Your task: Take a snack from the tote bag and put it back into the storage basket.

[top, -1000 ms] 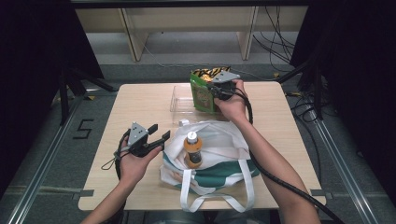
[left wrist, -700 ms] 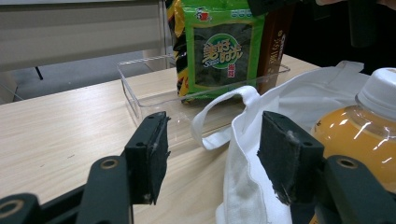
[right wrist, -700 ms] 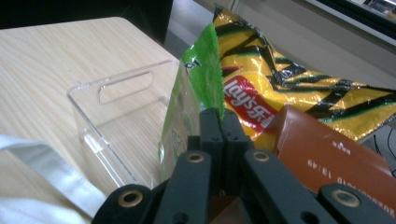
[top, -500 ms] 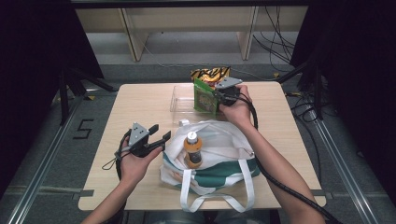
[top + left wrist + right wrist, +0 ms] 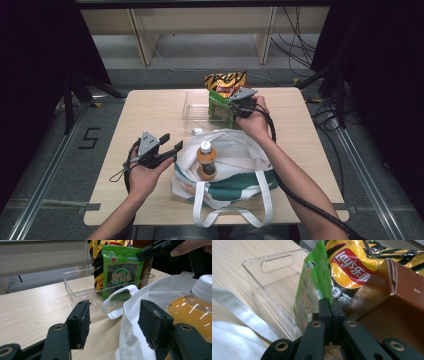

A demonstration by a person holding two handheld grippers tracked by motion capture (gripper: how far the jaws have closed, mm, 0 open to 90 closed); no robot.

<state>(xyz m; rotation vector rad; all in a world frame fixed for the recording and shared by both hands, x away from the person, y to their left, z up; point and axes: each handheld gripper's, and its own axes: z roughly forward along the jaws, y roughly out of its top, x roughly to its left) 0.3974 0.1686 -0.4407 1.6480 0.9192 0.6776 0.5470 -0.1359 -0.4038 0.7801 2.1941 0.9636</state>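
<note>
My right gripper (image 5: pixel 232 103) (image 5: pixel 329 305) is shut on the top edge of a green seaweed snack packet (image 5: pixel 218 106) (image 5: pixel 312 287), which stands upright in a clear plastic tray (image 5: pixel 194 107) at the far middle of the table. In the left gripper view, the right gripper (image 5: pixel 155 250) pinches the green packet (image 5: pixel 121 273) at its upper corner. My left gripper (image 5: pixel 169 144) (image 5: pixel 113 315) stands open with nothing between its fingers, just left of a white and green tote bag (image 5: pixel 235 162). An orange juice bottle (image 5: pixel 206 160) (image 5: pixel 192 307) stands in the bag's mouth.
A yellow Lay's chip bag (image 5: pixel 225 80) (image 5: pixel 352 262) and a brown carton (image 5: pixel 392 305) lean behind the green packet in the tray (image 5: pixel 272 287). The bag's white handles (image 5: pixel 200 210) hang over the wooden table's (image 5: pixel 150 110) near edge.
My right gripper and the green packet have shifted slightly toward the bag. The left gripper has stayed where it was.
</note>
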